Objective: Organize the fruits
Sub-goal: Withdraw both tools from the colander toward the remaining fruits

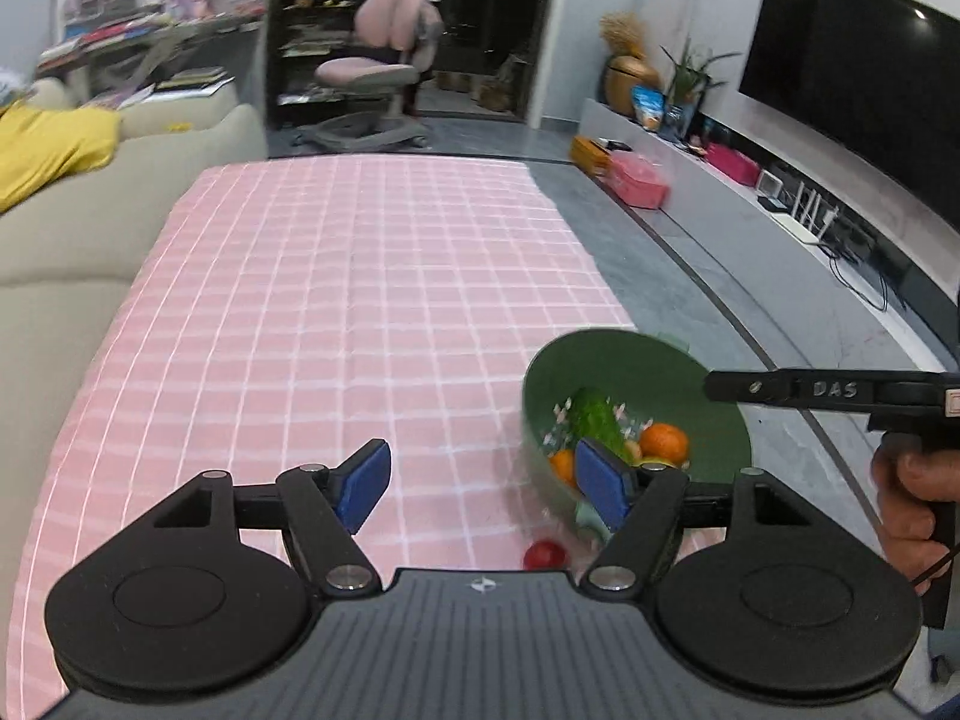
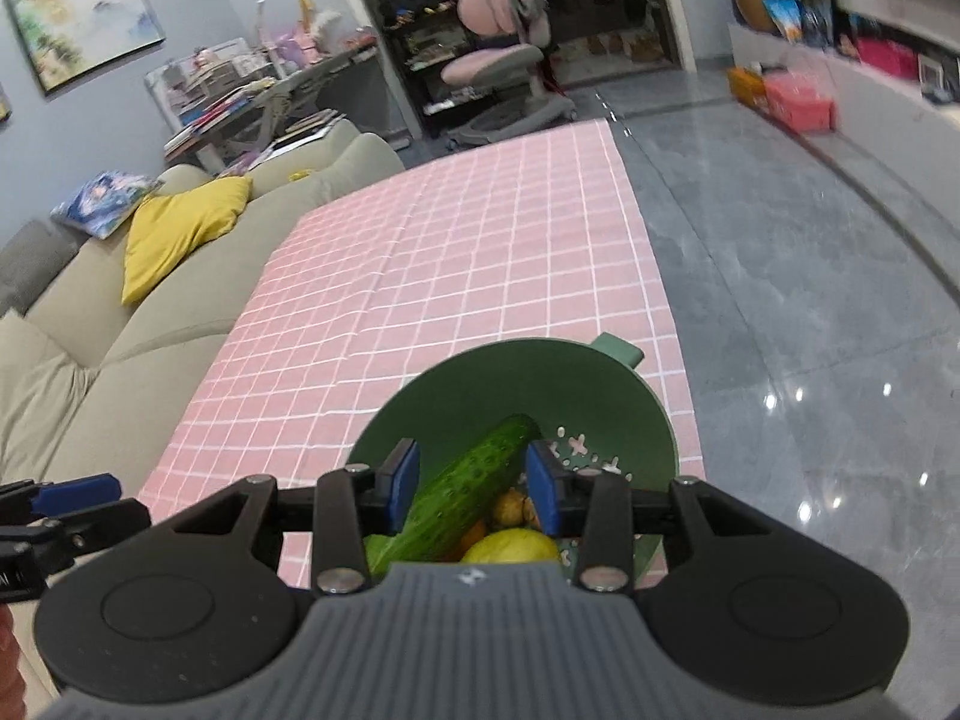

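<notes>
**Fruits mostly in the colander – 1 red piece left outside**

Fruits sit in the green colander [image 2: 624, 414], which is near the right edge of the pink checked tablecloth [image 1: 336, 300]. The right gripper [image 2: 473, 486] hangs over it with jaws apart, 1 blue pad on each side of the cucumber [image 2: 468, 489]; whether the pads touch it I cannot tell. The left gripper [image 1: 483, 489] has its jaws wide apart and holds nothing, above the cloth just beside the colander.

Inside the colander are also an orange [image 1: 663, 443], a lemon [image 2: 510, 545] and a brownish piece half hidden behind the right pad. A small red fruit [image 1: 545, 555] lies on the cloth outside – by my reading, the main item left to collect.

The colander's near rim is cut off by both gripper bodies, and the left view is blurred there, so more fruit may be hidden.
</notes>
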`<state>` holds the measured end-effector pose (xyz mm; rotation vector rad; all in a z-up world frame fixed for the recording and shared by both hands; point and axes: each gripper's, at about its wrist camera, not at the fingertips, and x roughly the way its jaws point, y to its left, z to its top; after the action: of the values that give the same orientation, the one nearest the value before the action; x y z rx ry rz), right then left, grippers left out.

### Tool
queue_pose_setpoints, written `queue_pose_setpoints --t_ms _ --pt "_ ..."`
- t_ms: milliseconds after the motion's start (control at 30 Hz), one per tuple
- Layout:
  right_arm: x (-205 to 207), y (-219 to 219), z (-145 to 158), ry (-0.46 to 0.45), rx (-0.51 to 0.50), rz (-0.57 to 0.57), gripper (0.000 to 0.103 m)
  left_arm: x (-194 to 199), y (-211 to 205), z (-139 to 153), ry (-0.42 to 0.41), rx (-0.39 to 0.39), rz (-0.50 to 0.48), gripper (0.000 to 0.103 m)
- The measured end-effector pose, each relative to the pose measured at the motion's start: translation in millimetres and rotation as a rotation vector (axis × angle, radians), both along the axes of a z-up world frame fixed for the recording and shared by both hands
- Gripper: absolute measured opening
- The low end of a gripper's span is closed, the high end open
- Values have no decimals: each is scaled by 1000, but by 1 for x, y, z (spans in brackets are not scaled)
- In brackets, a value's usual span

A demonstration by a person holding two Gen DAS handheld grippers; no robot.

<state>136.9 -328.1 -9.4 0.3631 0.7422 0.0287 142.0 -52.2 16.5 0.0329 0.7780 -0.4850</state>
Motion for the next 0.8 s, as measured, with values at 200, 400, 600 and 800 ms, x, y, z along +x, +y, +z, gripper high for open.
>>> queue_pose_setpoints --t_ms 200,400,600,800 --pt "-37 18 9 -42 -2 40 37 -29 27 -20 52 -1 49 83" --pt "-72 48 -8 -14 -8 72 37 -48 51 -43 114 9 90 83" --pt "-83 83 -42 69 -12 137 36 -62 63 -64 175 -18 122 83" --pt "-70 99 -69 127 -1 120 36 -61 56 -77 187 7 98 83"
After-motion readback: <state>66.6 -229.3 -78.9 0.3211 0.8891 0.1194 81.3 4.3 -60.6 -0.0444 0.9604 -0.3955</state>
